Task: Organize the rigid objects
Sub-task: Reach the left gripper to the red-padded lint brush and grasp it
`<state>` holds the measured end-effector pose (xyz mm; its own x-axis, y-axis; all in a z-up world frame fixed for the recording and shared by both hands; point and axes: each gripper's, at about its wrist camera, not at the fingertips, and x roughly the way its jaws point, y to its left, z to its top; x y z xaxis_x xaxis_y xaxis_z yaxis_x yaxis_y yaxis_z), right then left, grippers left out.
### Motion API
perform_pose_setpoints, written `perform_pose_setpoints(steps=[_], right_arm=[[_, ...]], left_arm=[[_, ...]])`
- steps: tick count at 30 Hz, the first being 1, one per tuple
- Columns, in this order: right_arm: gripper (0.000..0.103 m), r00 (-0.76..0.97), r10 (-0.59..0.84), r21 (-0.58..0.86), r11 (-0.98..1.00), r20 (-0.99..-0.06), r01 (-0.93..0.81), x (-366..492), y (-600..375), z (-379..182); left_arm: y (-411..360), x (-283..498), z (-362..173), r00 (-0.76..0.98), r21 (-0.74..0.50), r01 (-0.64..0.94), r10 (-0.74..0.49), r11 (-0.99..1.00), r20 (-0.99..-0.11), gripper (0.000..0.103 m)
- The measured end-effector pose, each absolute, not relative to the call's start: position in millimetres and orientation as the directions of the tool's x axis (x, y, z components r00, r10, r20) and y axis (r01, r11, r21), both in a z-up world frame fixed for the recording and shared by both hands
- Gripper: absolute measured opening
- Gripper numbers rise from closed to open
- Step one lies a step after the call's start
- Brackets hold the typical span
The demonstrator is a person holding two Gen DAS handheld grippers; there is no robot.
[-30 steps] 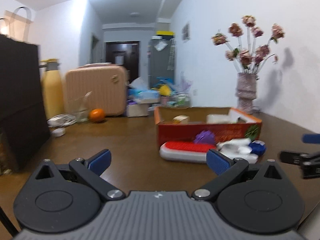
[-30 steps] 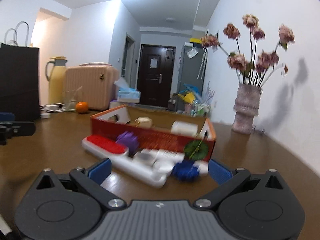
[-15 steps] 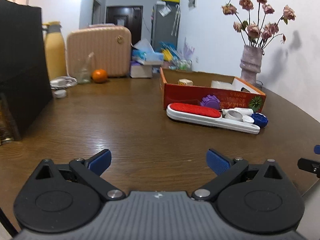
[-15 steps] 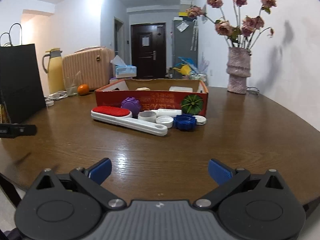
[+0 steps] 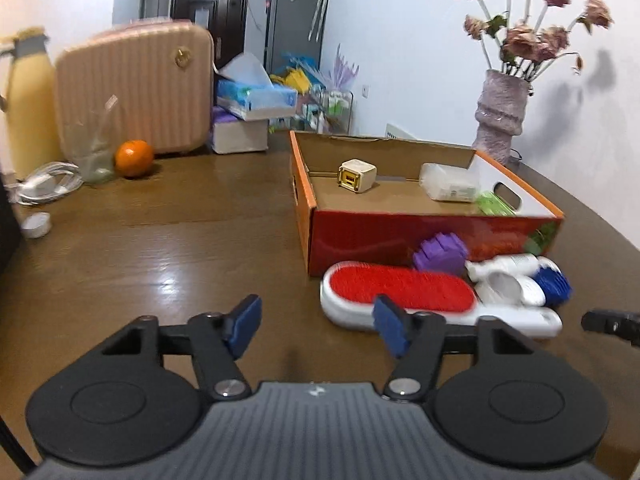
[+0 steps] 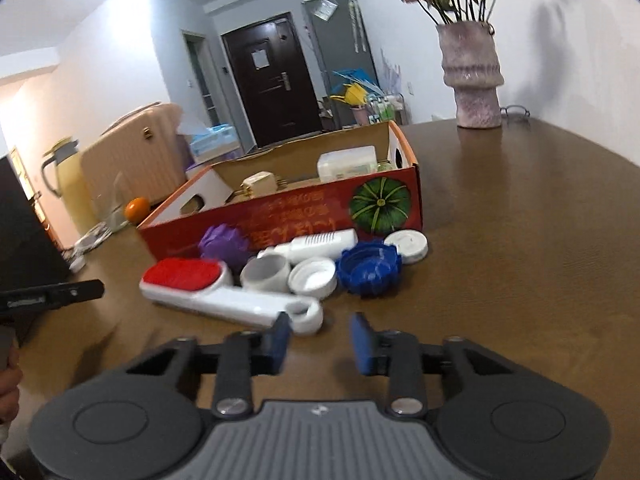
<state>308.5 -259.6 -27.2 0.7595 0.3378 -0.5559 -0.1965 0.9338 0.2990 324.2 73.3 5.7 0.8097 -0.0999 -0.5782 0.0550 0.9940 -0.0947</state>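
Note:
A red cardboard box [image 5: 436,236] [image 6: 304,216] stands on the wooden table; a cream cube [image 5: 357,176] and a white container [image 5: 450,182] lie inside. In front of it lie a white brush with a red pad [image 5: 400,292] [image 6: 188,278], a purple gear piece [image 5: 440,254] [image 6: 224,242], a blue gear cap [image 6: 370,268] [image 5: 554,280], white caps [image 6: 314,278] and a white bottle [image 6: 316,246]. My left gripper [image 5: 316,326] is open and empty, just before the brush head. My right gripper [image 6: 320,342] is open and empty, near the brush handle's ring end.
A vase with dried flowers [image 5: 504,116] [image 6: 474,76] stands at the back right. At the back left are a pink case [image 5: 136,88], an orange [image 5: 134,153], a glass [image 5: 94,156], a yellow flask [image 5: 24,100], cables [image 5: 48,186] and tissue boxes [image 5: 248,112].
Both grippers moved forward and down toward the pile in front of the box. Both jaws have narrowed from wide open, the right more than the left.

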Motion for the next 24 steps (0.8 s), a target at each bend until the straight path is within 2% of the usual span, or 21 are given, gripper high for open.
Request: perform_pose_setpoints(steps=[5, 7, 11, 13, 18, 19, 24], right_arm=[[0.021, 0.722, 0.354, 0.304, 0.93, -0.594, -0.207, 337.8, -245.2, -40.7], [0.014, 0.713, 0.361, 0.307, 0.928, -0.601, -0.21, 342.5, -242.3, -46.1], [0.014, 0.722, 0.352, 0.293, 0.932, -0.595, -0.213, 341.7, -239.2, -46.8], [0.014, 0.731, 0.345, 0.279, 0.935, -0.588, -0.218, 339.5, -238.2, -47.5], [0.014, 0.724, 0.363, 0.332, 0.923, -0.586, -0.195, 344.4, -244.8, -49.0], [0.017, 0.724, 0.363, 0.335, 0.922, -0.587, -0.191, 343.7, -245.8, -49.1], [0.017, 0.731, 0.354, 0.349, 0.922, -0.583, -0.169, 326.9, -249.6, -49.4]], left_arm=[[82.6, 373.2, -13.5, 0.745, -0.207, 0.091, -0.205, 0.974, -0.635, 0.048], [87.3, 376.5, -21.3, 0.746, -0.277, 0.121, -0.271, 0.953, -0.608, 0.046], [107.6, 381.2, -35.4, 0.716, -0.439, 0.128, -0.389, 0.889, -0.58, 0.048], [114.2, 381.7, -38.5, 0.704, -0.48, 0.123, -0.417, 0.869, -0.575, 0.048], [110.0, 369.3, -37.2, 0.721, -0.459, 0.11, -0.389, 0.882, -0.574, 0.047], [108.7, 363.1, -36.1, 0.725, -0.456, 0.106, -0.383, 0.883, -0.573, 0.047], [98.2, 307.9, -38.8, 0.768, -0.457, 0.065, -0.337, 0.887, -0.545, 0.047]])
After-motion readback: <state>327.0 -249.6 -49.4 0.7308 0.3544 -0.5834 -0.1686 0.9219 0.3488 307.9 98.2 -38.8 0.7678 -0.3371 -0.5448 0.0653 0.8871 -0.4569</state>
